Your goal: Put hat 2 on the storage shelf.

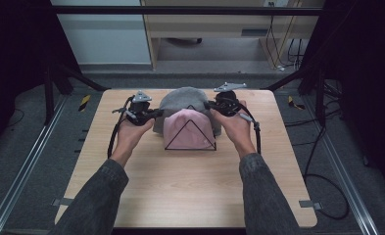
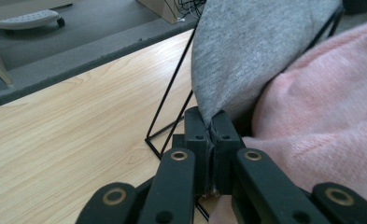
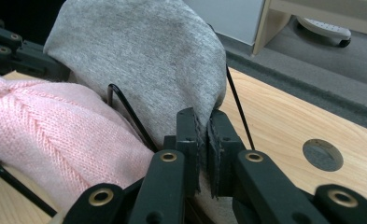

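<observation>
A grey knit hat point(image 1: 182, 97) drapes over the back of a black wire rack point(image 1: 189, 134), behind a pink knit hat point(image 1: 186, 128) on the same rack. My left gripper point(image 1: 152, 114) is shut on the grey hat's left lower edge. In the left gripper view the grey hat point(image 2: 246, 51) runs down into the closed jaws of the left gripper point(image 2: 212, 127), with the pink hat point(image 2: 321, 126) to the right. My right gripper point(image 1: 211, 107) is shut on the right edge of the grey hat point(image 3: 144, 56); in its own view the right gripper point(image 3: 204, 122) pinches fabric beside the pink hat point(image 3: 45, 126).
The light wooden table point(image 1: 180, 191) has bare room in front of the rack. A round hole point(image 3: 322, 154) lies in the tabletop near the right gripper. Metal rails and cables run on the floor at both sides; a cabinet stands behind.
</observation>
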Motion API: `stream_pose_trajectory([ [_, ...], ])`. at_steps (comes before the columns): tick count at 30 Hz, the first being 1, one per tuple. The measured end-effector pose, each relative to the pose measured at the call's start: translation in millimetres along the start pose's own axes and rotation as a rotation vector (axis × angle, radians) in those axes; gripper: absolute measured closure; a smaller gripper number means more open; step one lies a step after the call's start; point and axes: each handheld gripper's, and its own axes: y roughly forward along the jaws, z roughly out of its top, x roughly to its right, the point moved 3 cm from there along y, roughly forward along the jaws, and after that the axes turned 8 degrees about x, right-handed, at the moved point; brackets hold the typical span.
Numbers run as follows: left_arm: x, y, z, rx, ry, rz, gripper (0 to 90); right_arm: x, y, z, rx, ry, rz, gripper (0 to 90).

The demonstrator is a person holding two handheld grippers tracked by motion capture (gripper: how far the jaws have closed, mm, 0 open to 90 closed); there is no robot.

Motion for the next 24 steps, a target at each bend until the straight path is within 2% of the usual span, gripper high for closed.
stream_pose_trajectory([
  [3, -0.2, 3.6, -4.4, -0.026, -0.003, 0.008, 88.2, 0.6, 0.4, -1.8, -0.016, -0.003, 0.002, 84.4],
  [5, 0.8, 4.0, -6.0, -0.015, -0.009, 0.001, 88.1, 0.2, 0.8, -1.9, -0.024, -0.006, -0.006, 84.1],
  [6, 1.7, 4.8, -7.2, -0.027, -0.004, -0.002, 88.1, -0.8, 0.9, -2.3, -0.019, 0.004, -0.002, 83.8],
  [7, 2.5, 4.7, -7.6, -0.035, 0.018, 0.003, 87.9, -1.5, 1.5, -3.2, -0.032, -0.005, 0.001, 83.0],
  [8, 3.1, 4.9, -8.3, -0.026, 0.015, 0.003, 87.8, -2.3, 1.2, -3.6, -0.044, -0.015, -0.005, 82.3],
  [9, 3.3, 5.6, -9.8, -0.028, 0.0, 0.0, 87.6, -2.5, 1.1, -4.1, -0.037, -0.009, -0.002, 81.6],
  [11, 3.3, 5.6, -10.8, -0.028, 0.013, 0.009, 87.4, -2.1, 0.9, -5.0, -0.049, -0.015, -0.005, 79.3],
  [13, 2.3, 6.9, -14.2, -0.037, -0.002, 0.013, 86.9, -0.9, 0.0, -5.5, -0.039, 0.008, -0.001, 77.4],
  [14, 1.9, 7.2, -14.8, -0.046, 0.007, 0.019, 85.5, -0.2, 0.0, -5.6, -0.043, 0.002, -0.005, 76.8],
  [15, 1.6, 6.5, -14.7, -0.045, 0.013, 0.024, 84.0, 0.4, -0.8, -5.1, -0.046, -0.006, -0.011, 76.0],
  [17, 1.3, 5.5, -16.2, -0.03, -0.012, 0.016, 83.1, 0.8, -3.9, -3.7, -0.027, 0.006, -0.01, 73.9],
  [19, 1.5, 3.2, -15.0, -0.023, 0.001, 0.028, 81.5, 0.5, -6.7, -2.2, -0.036, -0.008, -0.012, 71.1],
  [21, 1.9, 0.9, -13.9, -0.016, -0.007, 0.028, 79.7, 0.9, -10.2, -1.1, -0.026, 0.003, -0.017, 68.7],
  [24, 4.0, -2.6, -10.6, -0.001, 0.003, 0.036, 74.8, 0.8, -14.2, -0.4, -0.026, 0.0, -0.029, 64.3],
])
